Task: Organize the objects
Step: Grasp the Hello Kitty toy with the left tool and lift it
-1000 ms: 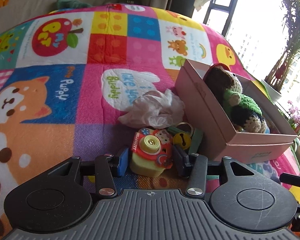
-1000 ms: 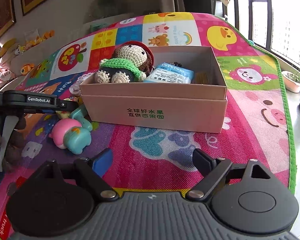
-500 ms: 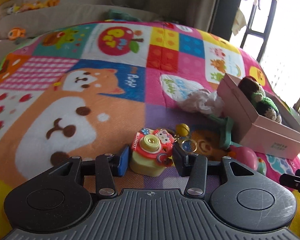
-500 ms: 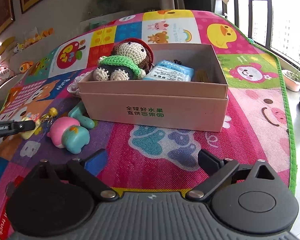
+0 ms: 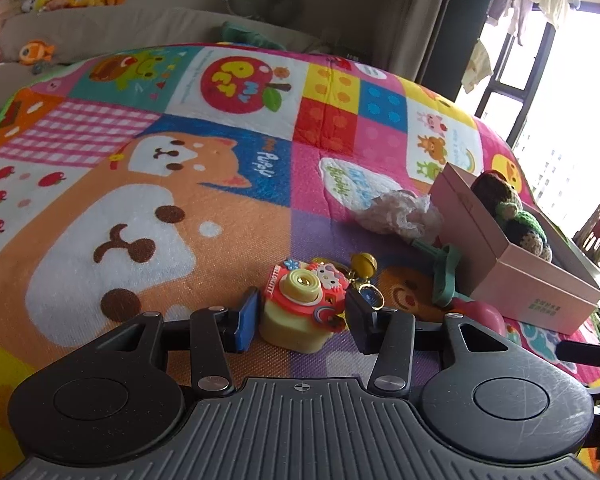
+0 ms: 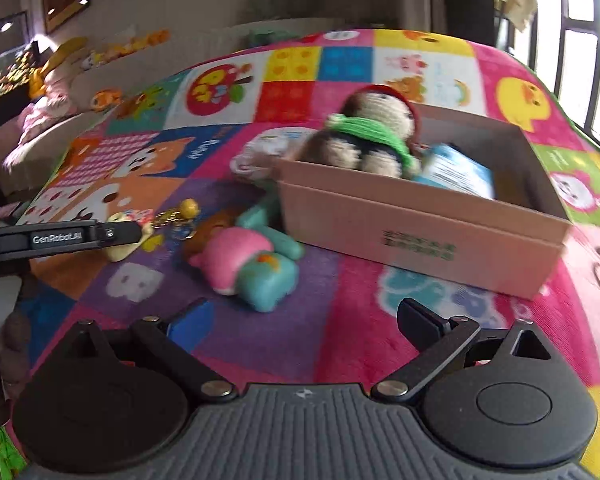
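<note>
The left gripper [image 5: 300, 318] is clenched on the toy camera [image 5: 300, 308], a yellow block with a red cartoon front and a round yellow lens. Its blue pad presses the toy's left side and its black pad the right, so the jaws stand about half closed around it. A keychain with a small yellow bell [image 5: 363, 264] and a metal ring hangs off the toy's right side, beside the black pad. In the right wrist view the same gripper [image 6: 112, 234] comes in from the left edge as a black arm, the toy and bell showing at its tip above the play mat [image 6: 320, 320].

The right gripper [image 6: 302, 320] is released: its jaws are spread about as wide as they go, with nothing between them but bare mat. It points toward the pink-and-teal plush toy [image 6: 248, 268], which lies on the mat just beyond the fingers and apart from them.

The pink cardboard box [image 6: 420, 236] sits toward the window-side edge of the mat. Inside it are a crocheted doll [image 6: 364, 140] with a green scarf, leaning at the box's left end, and a blue packet [image 6: 456, 172] beside it. A teal strap-like toy [image 5: 444, 276] lies against the box's near left corner, and a crumpled white plastic bag [image 5: 400, 216] lies behind it, touching the box's end.
</note>
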